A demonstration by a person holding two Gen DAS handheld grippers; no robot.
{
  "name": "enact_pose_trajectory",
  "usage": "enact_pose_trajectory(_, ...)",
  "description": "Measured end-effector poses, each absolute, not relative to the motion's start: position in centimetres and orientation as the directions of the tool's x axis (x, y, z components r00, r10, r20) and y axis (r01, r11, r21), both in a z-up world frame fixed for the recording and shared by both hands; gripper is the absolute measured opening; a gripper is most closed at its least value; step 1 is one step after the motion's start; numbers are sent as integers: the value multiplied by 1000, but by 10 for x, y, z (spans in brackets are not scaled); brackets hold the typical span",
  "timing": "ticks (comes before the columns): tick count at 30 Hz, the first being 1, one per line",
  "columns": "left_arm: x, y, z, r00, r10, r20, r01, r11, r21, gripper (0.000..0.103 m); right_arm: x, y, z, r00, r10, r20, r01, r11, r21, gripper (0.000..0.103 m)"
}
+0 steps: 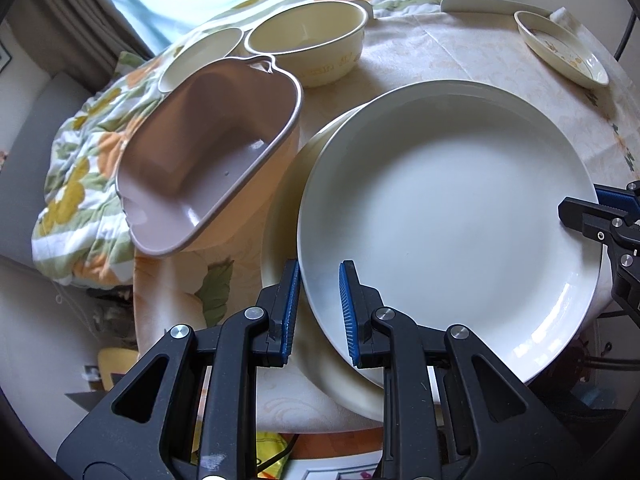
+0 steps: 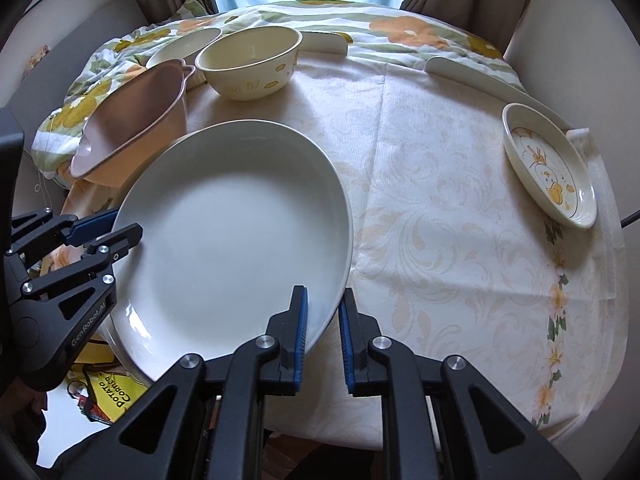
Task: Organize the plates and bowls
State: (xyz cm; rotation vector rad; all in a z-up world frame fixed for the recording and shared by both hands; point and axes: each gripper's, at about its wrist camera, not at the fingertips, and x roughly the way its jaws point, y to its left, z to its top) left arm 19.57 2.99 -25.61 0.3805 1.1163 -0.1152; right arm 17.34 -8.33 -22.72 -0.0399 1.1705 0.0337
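Observation:
A large white plate [image 1: 448,216] lies on a second cream plate [image 1: 288,208] at the table's near left; it also shows in the right wrist view [image 2: 236,240]. My left gripper [image 1: 319,312] straddles the white plate's near-left rim, jaws a little apart. My right gripper [image 2: 323,336] straddles its right rim, jaws a little apart too. Each gripper shows in the other's view, the right gripper [image 1: 592,216] and the left gripper [image 2: 108,236]. A pink rectangular dish [image 1: 208,152], a cream bowl [image 1: 312,40] and a small white bowl [image 1: 200,60] stand behind.
A small plate with a yellow duck print [image 2: 548,168] sits at the table's right edge. The round table has a cream patterned cloth [image 2: 460,220] and a floral quilt [image 2: 360,24] at the back. A yellow snack packet [image 2: 116,392] lies below the table's left edge.

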Motion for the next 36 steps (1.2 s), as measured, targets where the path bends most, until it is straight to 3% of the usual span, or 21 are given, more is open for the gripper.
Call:
enact_pose_trajectory(19, 190, 34, -251, 464, 131, -876, 266, 923, 279, 18, 173, -77, -229, 398, -40, -917, -41, 997, -62, 14)
enact_pose_trajectory(36, 190, 36, -249, 464, 126, -877, 262, 926, 272, 18, 170, -85, -228, 408, 12, -913, -18, 1000, 6, 14)
